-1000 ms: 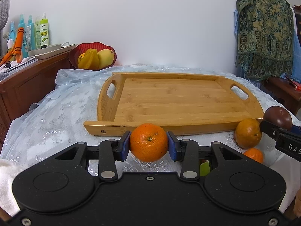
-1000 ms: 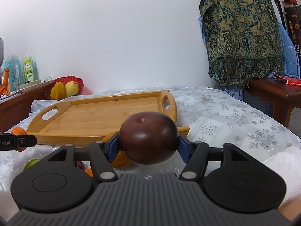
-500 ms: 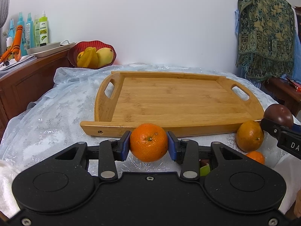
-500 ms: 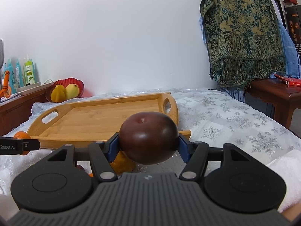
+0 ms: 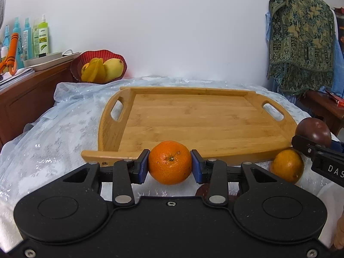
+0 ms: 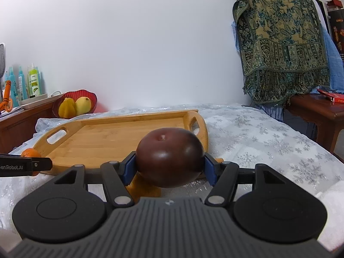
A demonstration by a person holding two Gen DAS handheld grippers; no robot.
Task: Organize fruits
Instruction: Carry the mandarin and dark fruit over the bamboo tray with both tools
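Note:
My left gripper [image 5: 170, 163] is shut on an orange mandarin [image 5: 170, 161] and holds it just before the near rim of the empty bamboo tray [image 5: 193, 116]. My right gripper [image 6: 169, 165] is shut on a dark purple round fruit [image 6: 169, 157], held near the tray's [image 6: 111, 135] right front corner. In the left wrist view that dark fruit [image 5: 312, 130] and the right gripper show at the right edge. A second orange [image 5: 287, 166] lies on the cloth by the tray's right front corner.
A red bowl [image 5: 96, 64] with yellow fruit stands at the back left on a wooden cabinet [image 5: 32, 90] with spray bottles. A patterned cloth [image 6: 279, 47] hangs at the right above a wooden side table [image 6: 318, 116]. The table has a white snowflake cover [image 6: 268, 142].
Both grippers have risen and moved slightly forward toward the tray, each still holding its fruit. The small orange at the lower right has dropped out of the left view.

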